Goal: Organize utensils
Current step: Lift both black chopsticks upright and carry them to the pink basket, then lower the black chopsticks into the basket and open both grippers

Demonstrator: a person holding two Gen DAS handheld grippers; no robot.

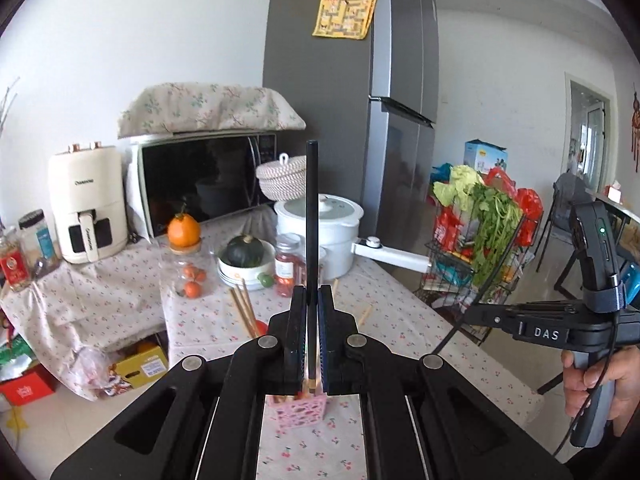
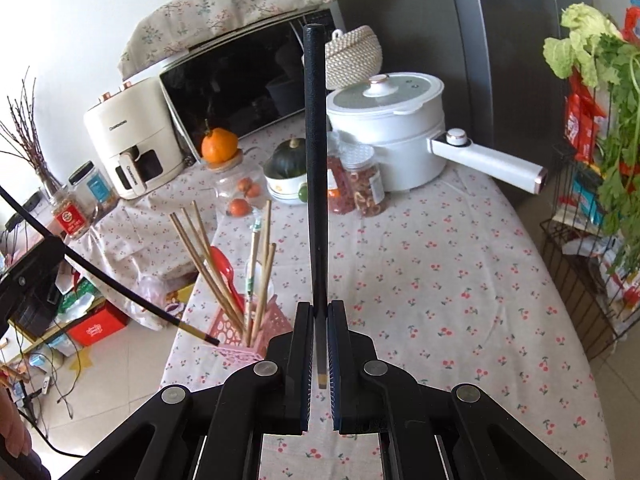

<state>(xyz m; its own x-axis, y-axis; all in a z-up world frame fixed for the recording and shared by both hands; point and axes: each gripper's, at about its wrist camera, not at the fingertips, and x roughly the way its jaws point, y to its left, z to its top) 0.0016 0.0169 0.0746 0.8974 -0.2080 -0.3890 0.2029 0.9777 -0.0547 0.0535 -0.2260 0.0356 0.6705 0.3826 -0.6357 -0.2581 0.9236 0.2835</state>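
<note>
My left gripper (image 1: 312, 296) is shut on a black chopstick (image 1: 311, 216) that stands upright, its gold tip just above a pink utensil basket (image 1: 300, 412). My right gripper (image 2: 319, 312) is shut on a second black chopstick (image 2: 316, 152), held upright over the table to the right of the pink basket (image 2: 256, 332). The basket holds several wooden chopsticks (image 2: 208, 256) and a red spoon (image 2: 224, 268). The left gripper's chopstick (image 2: 120, 292) slants in from the left in the right wrist view, its tip at the basket's rim.
A floral tablecloth (image 2: 440, 280) covers the table. At the back stand a white pot with a long handle (image 2: 400, 120), jars (image 2: 364, 188), a bowl with a squash (image 2: 288, 168), an orange (image 2: 218, 144), a microwave (image 2: 240, 80) and an air fryer (image 2: 128, 136). A wire rack with greens (image 2: 600, 200) stands right.
</note>
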